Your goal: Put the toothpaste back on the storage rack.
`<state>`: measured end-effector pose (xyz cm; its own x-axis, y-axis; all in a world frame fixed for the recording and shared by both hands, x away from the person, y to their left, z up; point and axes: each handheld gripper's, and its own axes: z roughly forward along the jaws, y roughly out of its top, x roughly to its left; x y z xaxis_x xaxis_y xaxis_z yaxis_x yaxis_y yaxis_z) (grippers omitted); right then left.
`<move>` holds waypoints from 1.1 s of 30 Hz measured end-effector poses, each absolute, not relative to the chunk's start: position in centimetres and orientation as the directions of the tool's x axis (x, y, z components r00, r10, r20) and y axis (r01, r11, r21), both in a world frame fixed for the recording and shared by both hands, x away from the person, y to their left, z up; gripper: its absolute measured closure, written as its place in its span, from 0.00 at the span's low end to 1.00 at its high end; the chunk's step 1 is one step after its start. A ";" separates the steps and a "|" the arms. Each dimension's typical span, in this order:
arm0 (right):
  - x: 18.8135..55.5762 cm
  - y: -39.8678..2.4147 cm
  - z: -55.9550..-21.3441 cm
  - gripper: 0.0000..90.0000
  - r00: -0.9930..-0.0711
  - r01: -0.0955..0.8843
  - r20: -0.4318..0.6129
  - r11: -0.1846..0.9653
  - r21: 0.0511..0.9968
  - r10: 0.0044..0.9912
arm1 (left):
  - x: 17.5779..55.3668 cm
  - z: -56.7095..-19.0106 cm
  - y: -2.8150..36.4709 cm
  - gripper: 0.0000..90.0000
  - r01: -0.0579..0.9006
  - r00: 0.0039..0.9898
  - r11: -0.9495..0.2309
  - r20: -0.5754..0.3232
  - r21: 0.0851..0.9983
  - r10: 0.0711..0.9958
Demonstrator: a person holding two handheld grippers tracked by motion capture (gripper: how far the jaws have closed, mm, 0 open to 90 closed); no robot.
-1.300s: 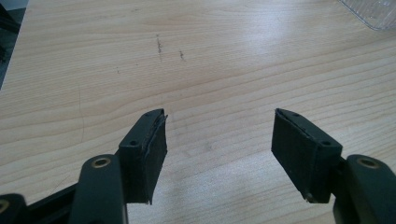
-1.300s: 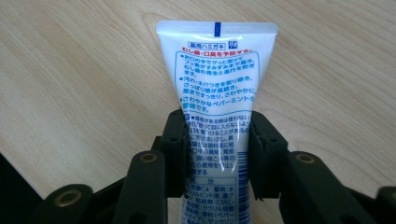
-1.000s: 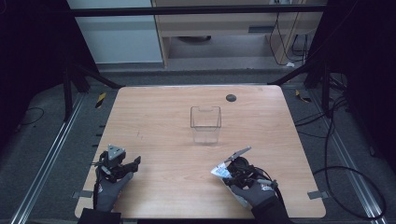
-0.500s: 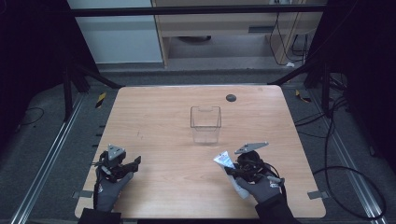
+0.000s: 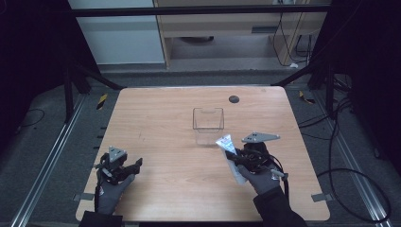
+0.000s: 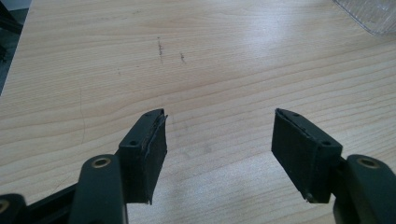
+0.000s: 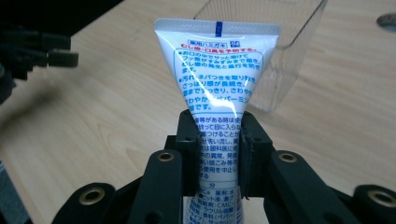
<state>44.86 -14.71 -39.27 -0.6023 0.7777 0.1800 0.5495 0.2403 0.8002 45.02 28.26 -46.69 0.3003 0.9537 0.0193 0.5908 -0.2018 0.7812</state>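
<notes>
Wooden table (image 5: 161,127) on a dark floor, with cables trailing off to the side. The right gripper (image 7: 218,140) has its jaws clamped on a white tube (image 7: 217,70) printed with blue text; the tube's flat crimped end stands up ahead of the jaws. Just beyond that end, slightly to the gripper's right, sits a clear box (image 7: 280,56), close to the tube but not touching it in the high view. A small dark disc (image 5: 233,99) lies farther off, past the box. The left gripper (image 6: 219,140) sits well apart from the right one, jaws spread wide over bare wood, holding nothing.
</notes>
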 end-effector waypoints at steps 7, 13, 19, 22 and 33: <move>45.9 -14.1 -38.5 0.82 -0.574 0.495 0.192 0.151 0.856 0.796 | 45.0 -46.7 28.3 0.38 0.589 0.297 -0.200 0.020 0.783 0.955; 46.6 -13.5 -37.4 0.82 -0.573 0.459 0.195 0.115 0.881 0.796 | 45.0 -46.7 28.3 0.38 0.589 0.296 -0.200 0.021 0.783 0.955; 47.4 -12.8 -36.4 0.82 -0.572 0.414 0.198 0.072 0.908 0.796 | 45.0 -46.7 28.4 0.38 0.589 0.296 -0.199 0.019 0.783 0.955; 47.8 -12.6 -36.2 0.82 -0.571 0.401 0.203 0.054 0.914 0.795 | 45.0 -46.7 28.4 0.38 0.589 0.297 -0.198 0.019 0.784 0.955; 49.9 -10.9 -35.1 0.82 -0.538 0.320 0.219 -0.043 0.946 0.814 | 44.9 -46.7 28.4 0.38 0.589 0.296 -0.198 0.018 0.783 0.955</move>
